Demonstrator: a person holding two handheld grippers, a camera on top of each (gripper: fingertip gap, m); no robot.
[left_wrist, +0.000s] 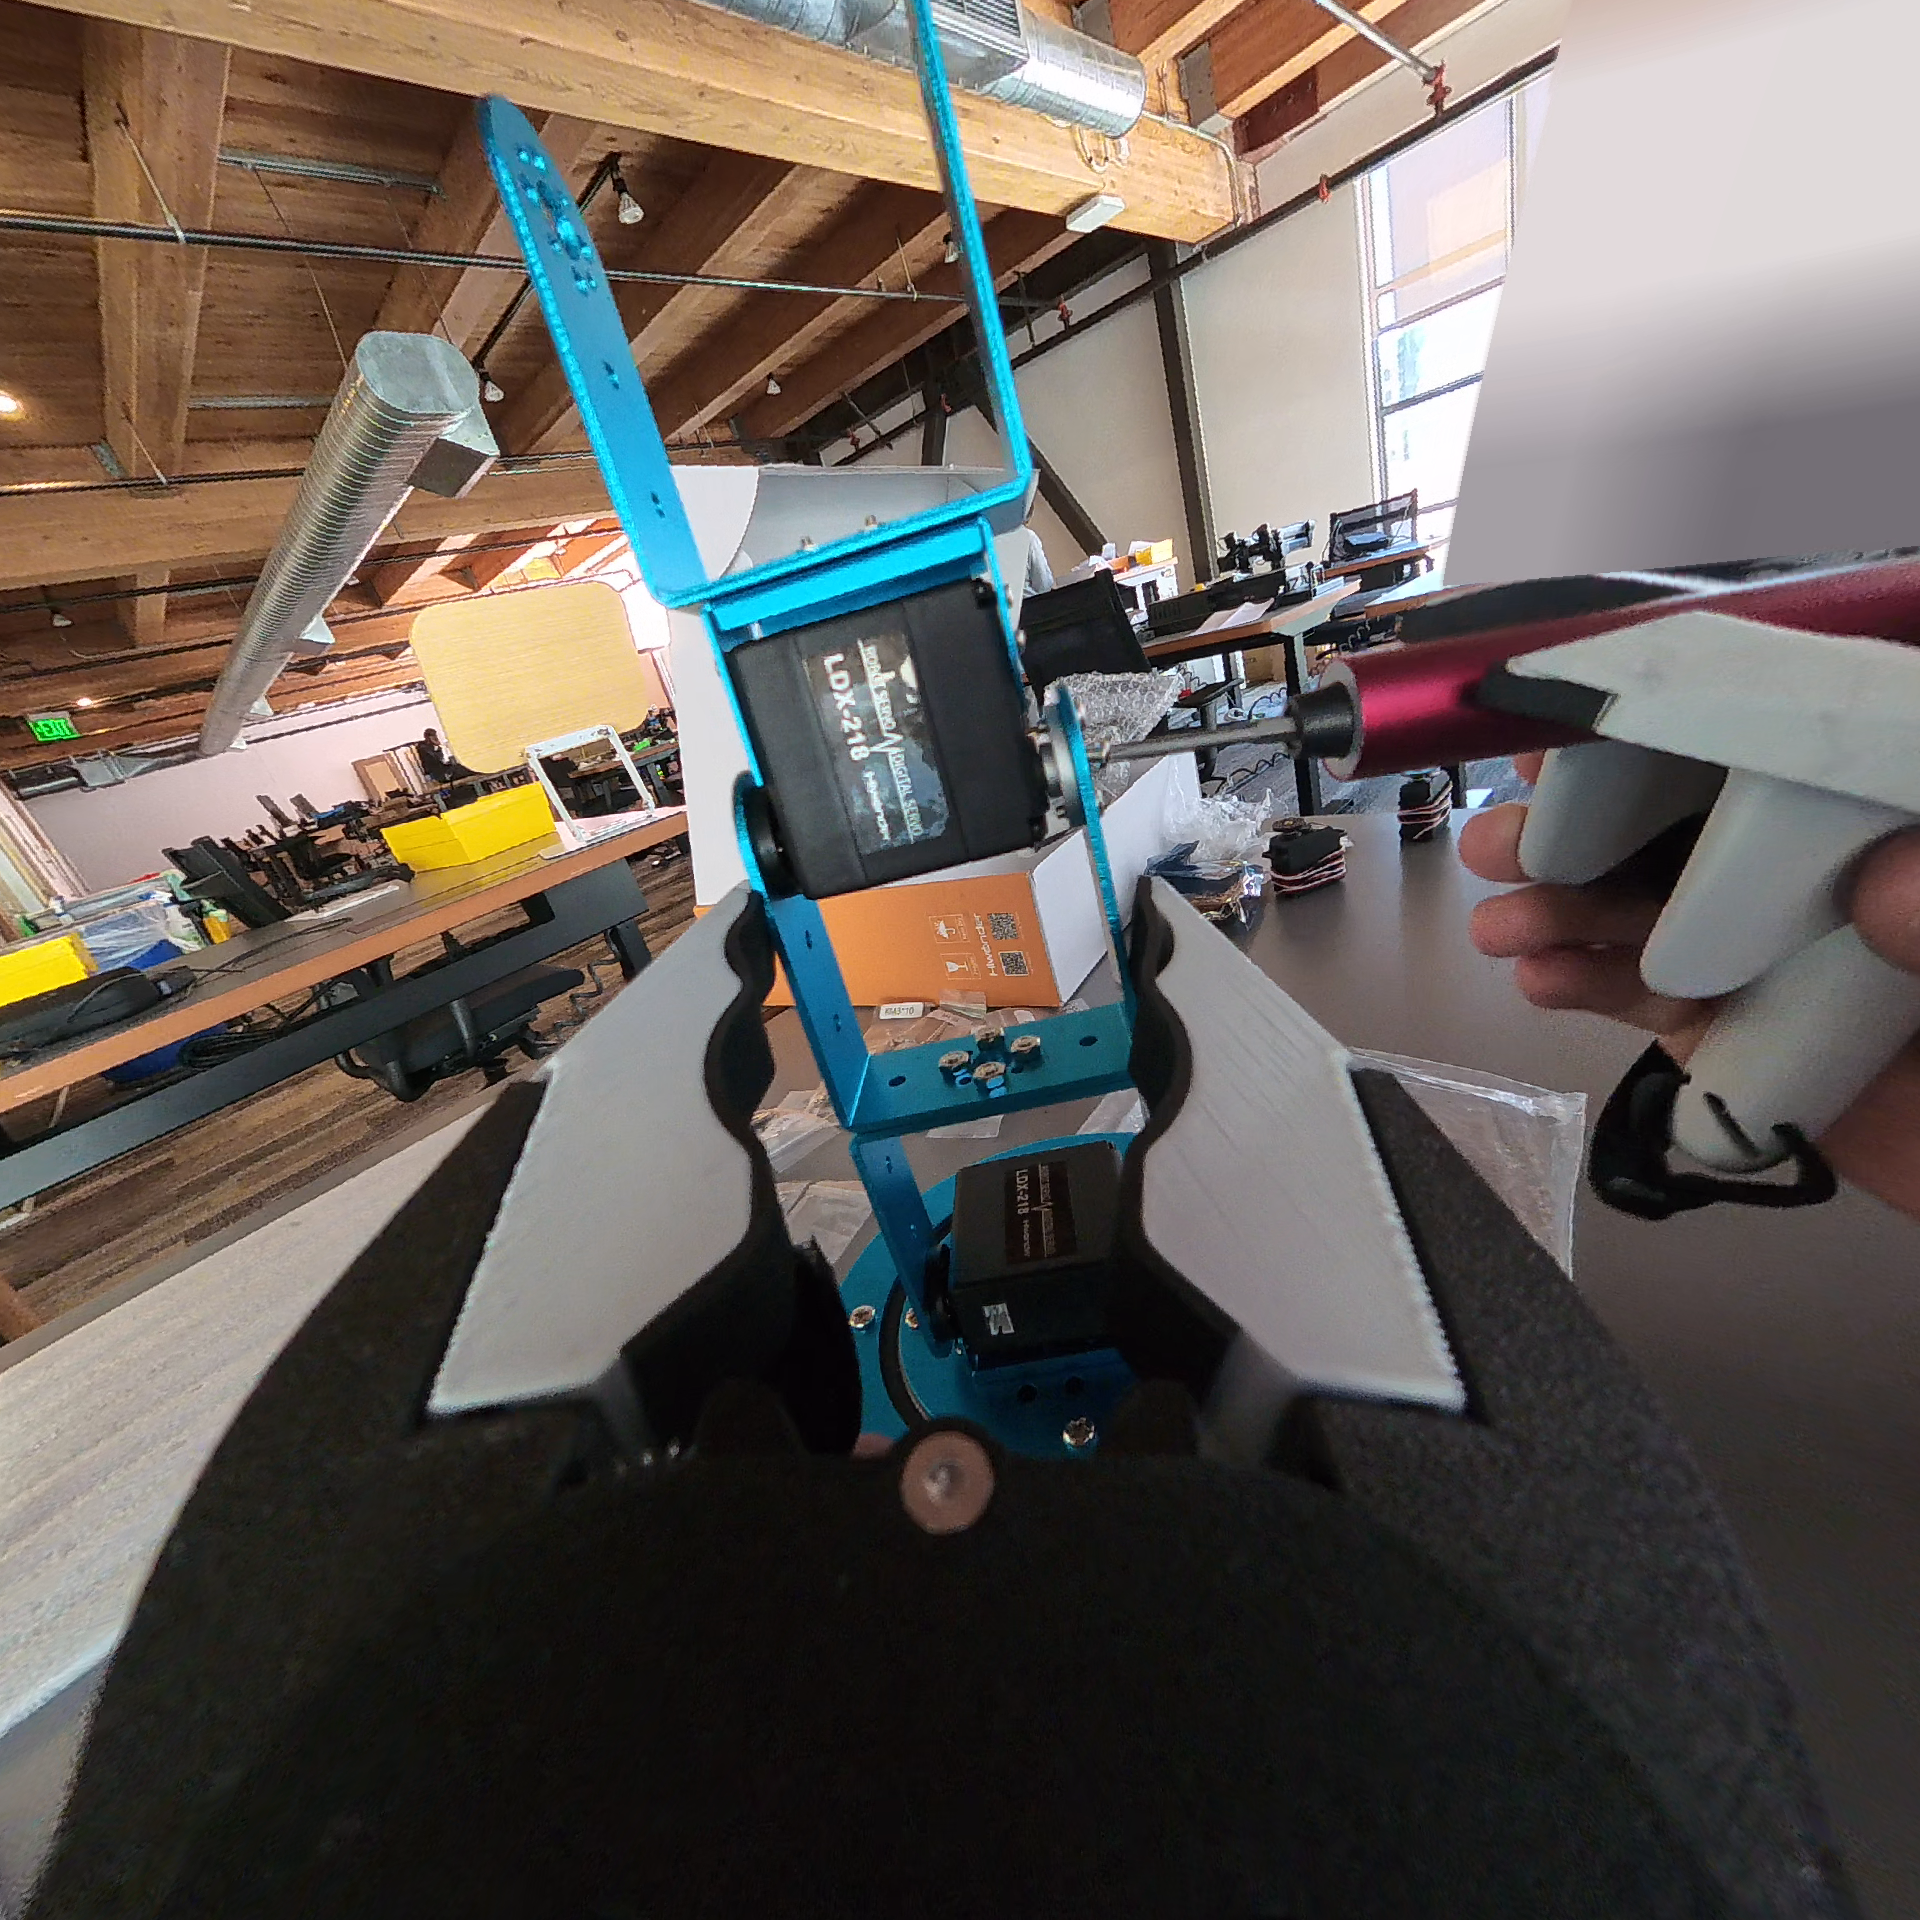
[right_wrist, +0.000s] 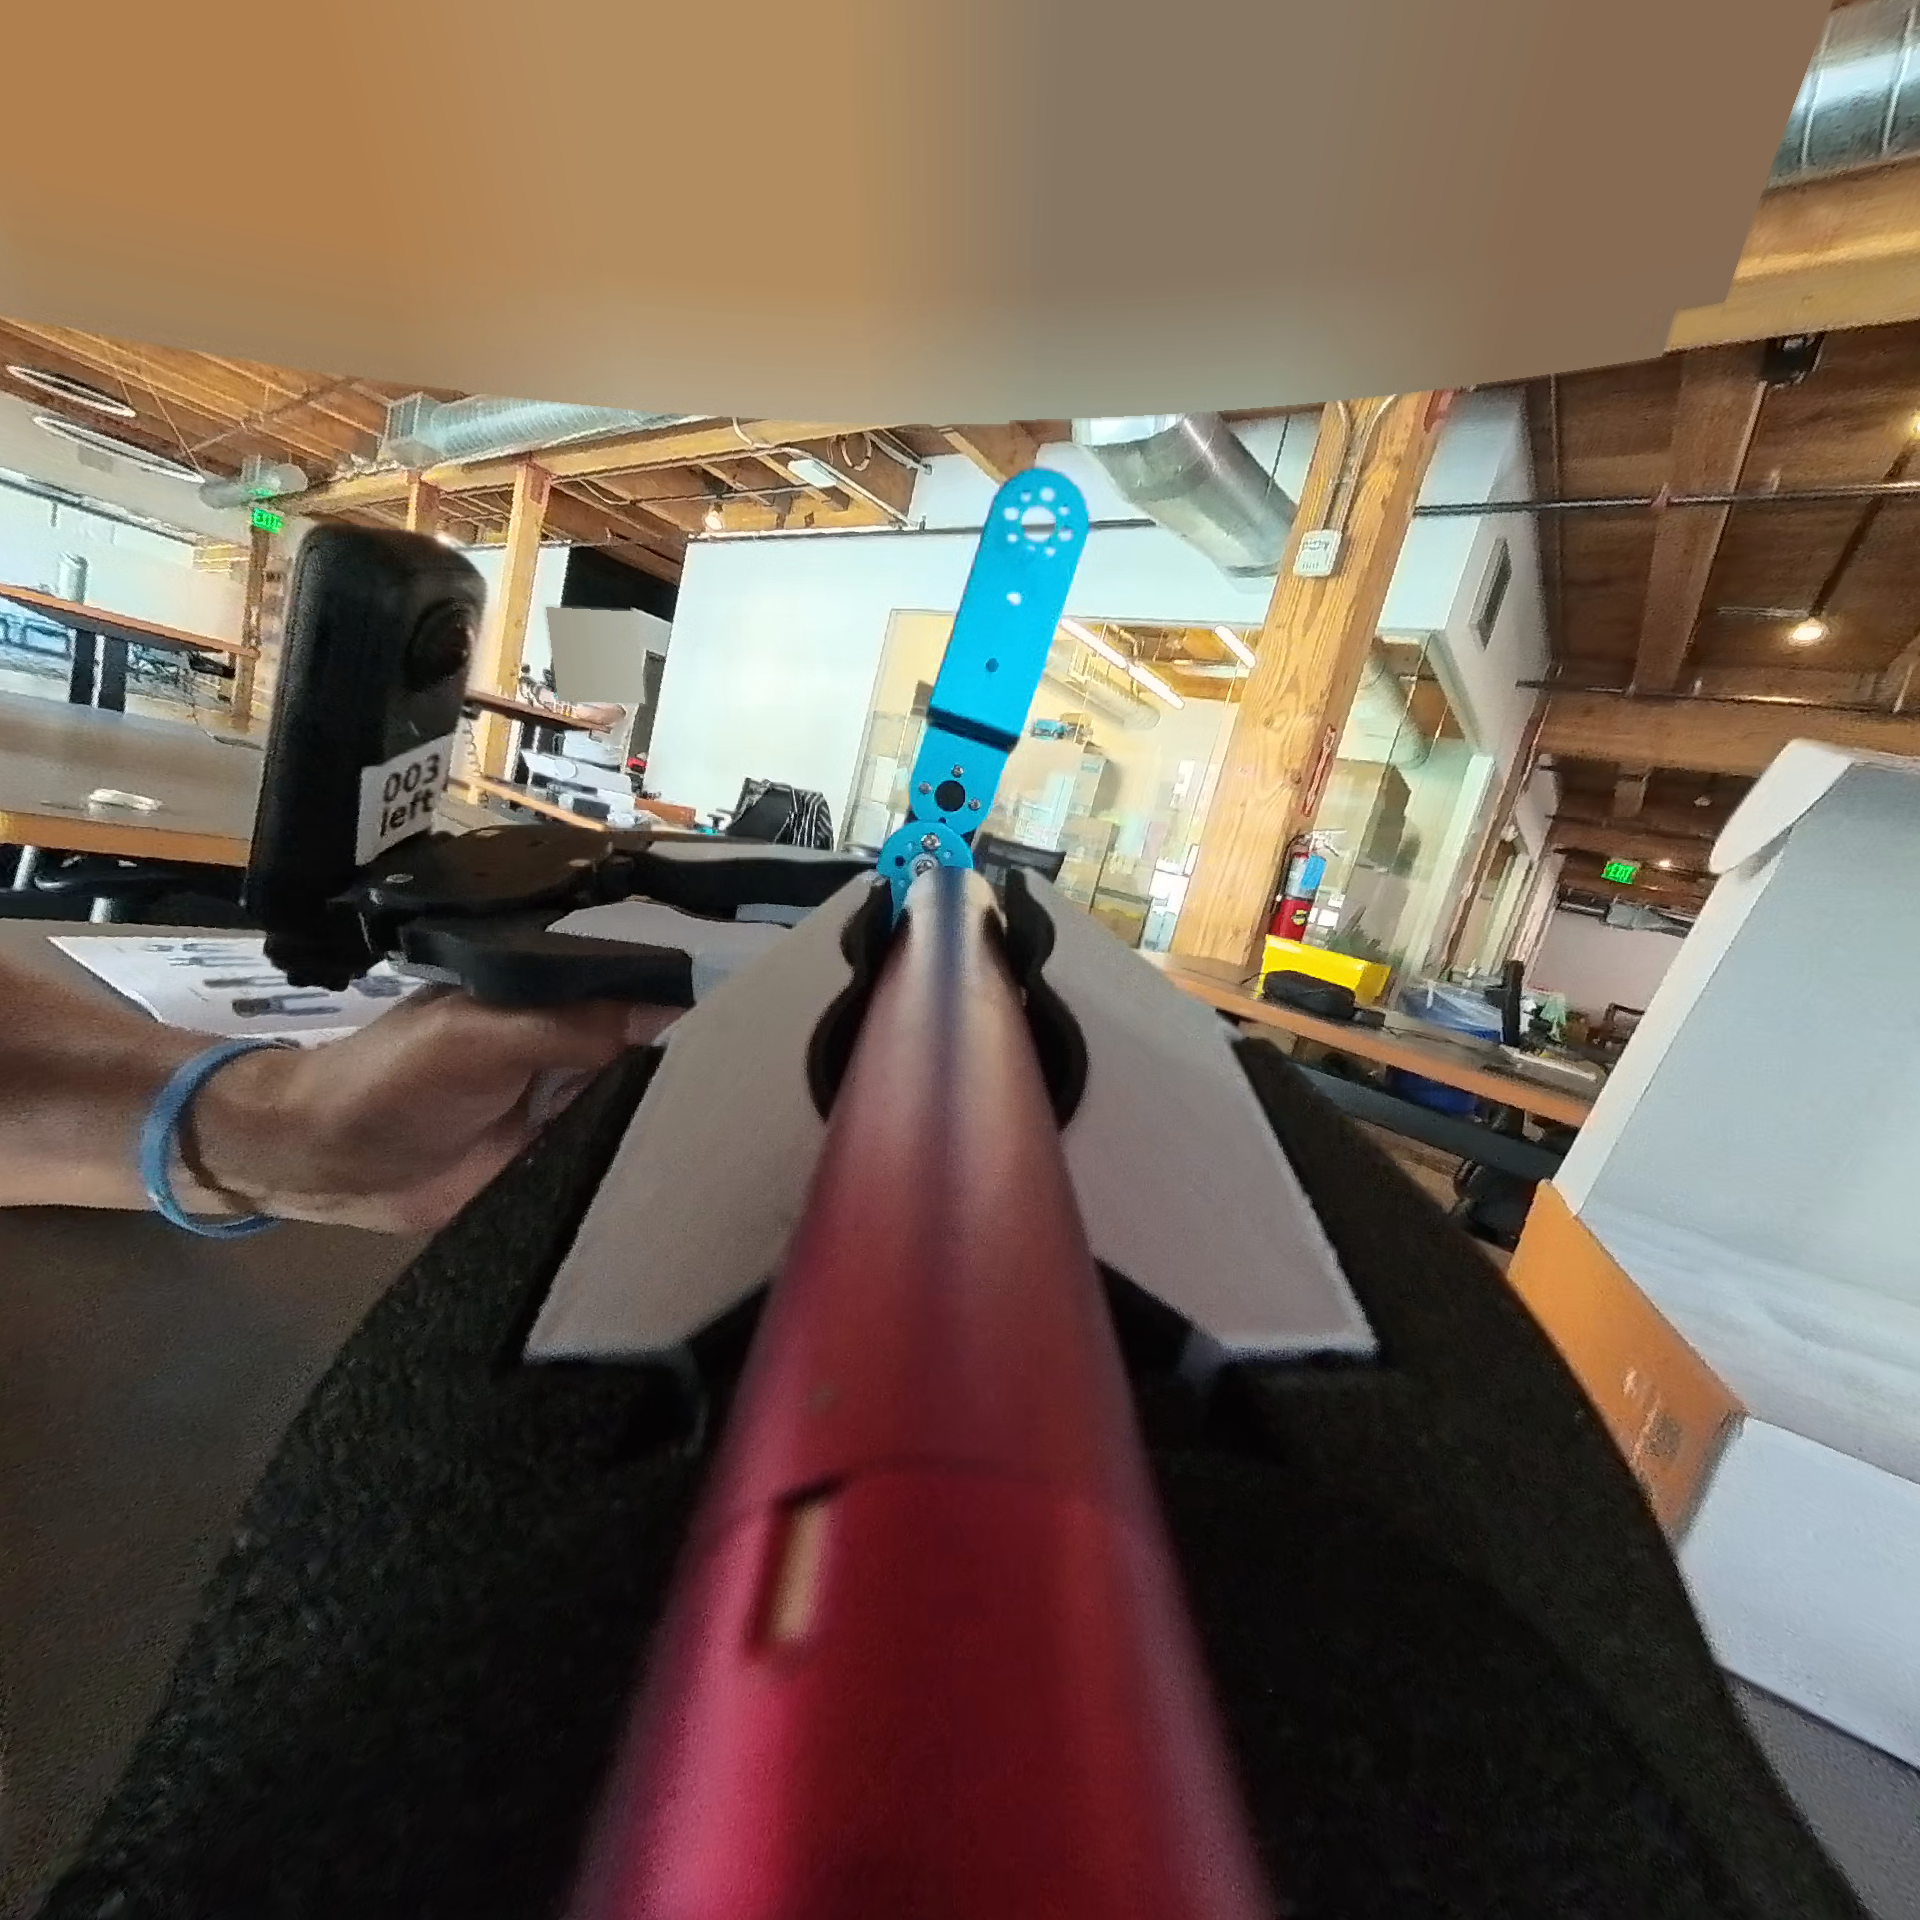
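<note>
A small robot arm of blue metal brackets (left_wrist: 831, 997) and black servos stands on a round blue base (left_wrist: 883, 1340). My left gripper (left_wrist: 940, 935) is shut on the lower U-shaped bracket, one pad on each side, just below the upper servo (left_wrist: 883, 748). A second servo (left_wrist: 1029, 1247) sits lower, between my fingers. My right gripper (right_wrist: 930, 935) is shut on a red screwdriver (right_wrist: 935, 1351). Its shaft tip (left_wrist: 1174, 740) meets the bracket's pivot beside the upper servo. In the right wrist view the tip is at a round blue disc (right_wrist: 925, 857), with the upper bracket arm (right_wrist: 997, 644) rising above.
A white and orange box (left_wrist: 966, 935) stands just behind the arm and shows at right in the right wrist view (right_wrist: 1714, 1195). Spare servos (left_wrist: 1304, 852), small parts packets and a plastic bag (left_wrist: 1475, 1122) lie on the dark table. A person's hand (right_wrist: 364, 1112) holds the left gripper.
</note>
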